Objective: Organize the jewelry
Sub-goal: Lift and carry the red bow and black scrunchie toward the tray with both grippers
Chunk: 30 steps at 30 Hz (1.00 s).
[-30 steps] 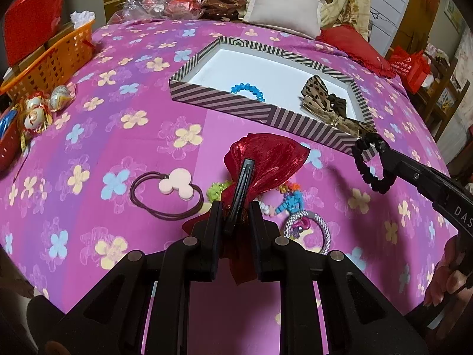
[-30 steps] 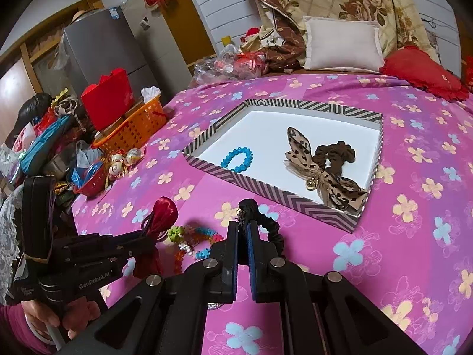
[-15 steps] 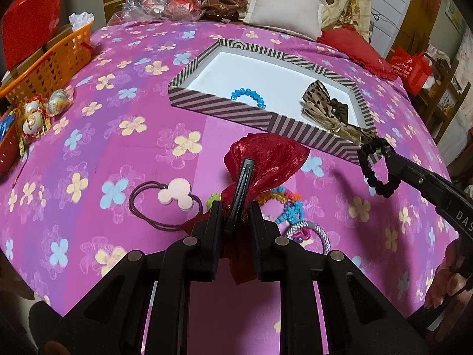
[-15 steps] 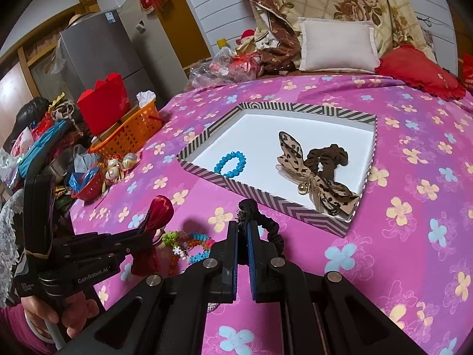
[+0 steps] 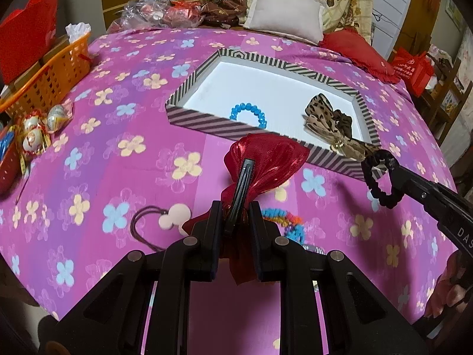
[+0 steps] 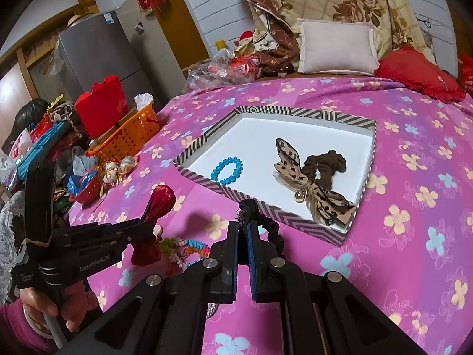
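Observation:
My left gripper [image 5: 236, 216] is shut on the black clip of a shiny red bow [image 5: 266, 159] and holds it above the pink flowered bedspread, short of the striped tray [image 5: 192, 80]. To the right, my right gripper [image 5: 390, 165] is shut on a black scrunchie [image 5: 381, 183] beside the tray's near corner. In the right wrist view that gripper [image 6: 243, 227] pinches the black scrunchie [image 6: 272, 227] just before the tray [image 6: 207, 136]. A blue bead bracelet [image 6: 227, 171], a leopard bow [image 6: 295, 171] and a brown scrunchie [image 6: 325, 165] lie inside the tray.
A pink mouse-shaped hair tie [image 5: 174, 220] and colourful bracelets [image 5: 283, 219] lie on the bed under the left gripper. An orange basket [image 5: 50, 74] and egg ornaments [image 5: 38, 124] sit at the left edge. A pillow [image 5: 283, 20] and a red cushion [image 5: 354, 50] lie behind the tray.
Both grippers have crept a little toward the tray with their items still held. The loose pile on the bed has slid lower in both views.

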### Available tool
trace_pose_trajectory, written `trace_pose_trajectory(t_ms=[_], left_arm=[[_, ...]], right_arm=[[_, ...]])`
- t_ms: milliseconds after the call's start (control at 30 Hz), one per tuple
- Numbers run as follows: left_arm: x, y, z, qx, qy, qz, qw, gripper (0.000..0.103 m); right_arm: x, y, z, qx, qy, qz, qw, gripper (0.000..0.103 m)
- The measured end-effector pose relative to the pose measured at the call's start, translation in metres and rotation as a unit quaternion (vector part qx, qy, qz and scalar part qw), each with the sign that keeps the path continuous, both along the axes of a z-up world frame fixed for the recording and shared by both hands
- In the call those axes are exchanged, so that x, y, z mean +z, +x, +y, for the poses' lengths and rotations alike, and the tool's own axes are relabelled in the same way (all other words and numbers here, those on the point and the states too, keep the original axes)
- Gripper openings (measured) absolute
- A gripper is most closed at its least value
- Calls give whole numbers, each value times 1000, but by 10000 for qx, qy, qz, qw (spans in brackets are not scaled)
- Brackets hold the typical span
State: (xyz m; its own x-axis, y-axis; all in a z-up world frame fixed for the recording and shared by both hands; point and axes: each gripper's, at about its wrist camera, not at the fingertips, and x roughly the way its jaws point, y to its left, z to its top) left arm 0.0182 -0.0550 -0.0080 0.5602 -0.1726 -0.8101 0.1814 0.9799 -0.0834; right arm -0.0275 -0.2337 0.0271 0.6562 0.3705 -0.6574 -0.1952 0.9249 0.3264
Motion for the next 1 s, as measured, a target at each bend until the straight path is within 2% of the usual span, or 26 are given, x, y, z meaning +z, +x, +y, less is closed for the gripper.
trace_pose_trajectory(t_ms=[700, 1000], left_arm=[[14, 44, -12, -6, 118, -145, 9998, 17], [24, 83, -18, -39, 70, -158, 9998, 17]], right_arm=[[2, 33, 5, 66, -32, -2, 10000, 5], [7, 64, 11, 99, -55, -41, 9999, 5]])
